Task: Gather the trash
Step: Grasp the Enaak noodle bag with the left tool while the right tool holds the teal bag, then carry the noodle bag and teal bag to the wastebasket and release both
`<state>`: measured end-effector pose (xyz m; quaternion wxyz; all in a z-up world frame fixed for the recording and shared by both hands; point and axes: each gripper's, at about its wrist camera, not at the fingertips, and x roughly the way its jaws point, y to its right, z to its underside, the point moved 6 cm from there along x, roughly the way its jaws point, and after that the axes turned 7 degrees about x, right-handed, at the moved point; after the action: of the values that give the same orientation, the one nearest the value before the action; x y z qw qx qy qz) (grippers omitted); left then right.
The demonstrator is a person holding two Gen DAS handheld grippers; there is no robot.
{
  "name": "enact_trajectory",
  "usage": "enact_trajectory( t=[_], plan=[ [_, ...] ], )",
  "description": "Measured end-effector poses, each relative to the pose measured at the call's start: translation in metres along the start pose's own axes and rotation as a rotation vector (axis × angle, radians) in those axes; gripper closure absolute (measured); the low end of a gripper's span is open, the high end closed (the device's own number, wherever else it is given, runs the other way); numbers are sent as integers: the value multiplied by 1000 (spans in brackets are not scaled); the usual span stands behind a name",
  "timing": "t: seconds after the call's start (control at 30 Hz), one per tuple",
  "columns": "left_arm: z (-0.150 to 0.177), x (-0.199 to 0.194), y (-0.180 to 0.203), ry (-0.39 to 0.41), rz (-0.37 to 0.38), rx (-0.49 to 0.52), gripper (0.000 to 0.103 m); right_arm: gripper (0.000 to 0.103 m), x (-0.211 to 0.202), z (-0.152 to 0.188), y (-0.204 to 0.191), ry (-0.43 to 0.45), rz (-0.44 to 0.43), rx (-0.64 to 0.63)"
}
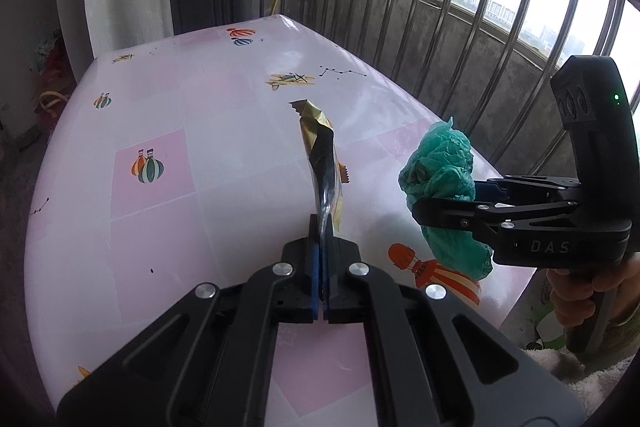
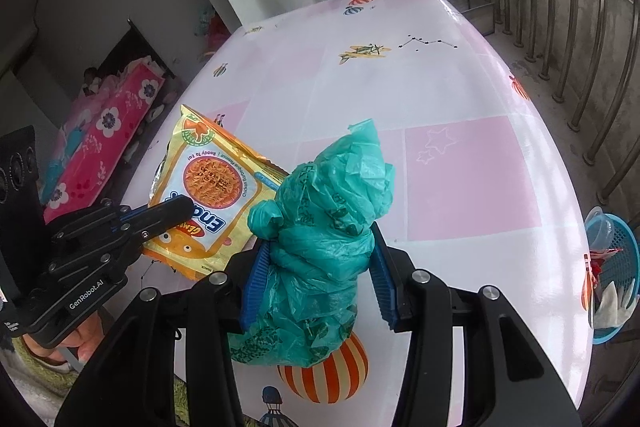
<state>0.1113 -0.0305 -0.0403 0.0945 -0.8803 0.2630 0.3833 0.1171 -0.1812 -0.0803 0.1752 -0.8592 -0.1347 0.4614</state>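
Observation:
My left gripper (image 1: 320, 227) is shut on an orange-yellow noodle wrapper (image 1: 322, 163), seen edge-on and lifted off the pink table (image 1: 200, 131). From the right wrist view the wrapper (image 2: 208, 183) shows its printed face, with the left gripper (image 2: 182, 209) clamped on its lower edge. My right gripper (image 2: 318, 255) is shut on a crumpled green plastic bag (image 2: 324, 227), its blue pads (image 2: 254, 279) pressing both sides. The left wrist view has that bag (image 1: 440, 171) bulging from the right gripper (image 1: 420, 207) at the table's right edge.
A metal railing (image 1: 500, 27) and a concrete wall run along the table's far right side. On the floor to the right stands a blue basket (image 2: 614, 267) holding trash. A pink floral blanket (image 2: 108, 139) lies on the floor to the left.

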Motion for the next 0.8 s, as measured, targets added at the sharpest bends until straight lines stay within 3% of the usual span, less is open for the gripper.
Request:
enact_trajectory(
  t=[0.8],
  plan=[
    [-11, -16, 15, 38, -43, 65, 103, 58, -27, 4, 6, 60, -15, 31]
  ],
)
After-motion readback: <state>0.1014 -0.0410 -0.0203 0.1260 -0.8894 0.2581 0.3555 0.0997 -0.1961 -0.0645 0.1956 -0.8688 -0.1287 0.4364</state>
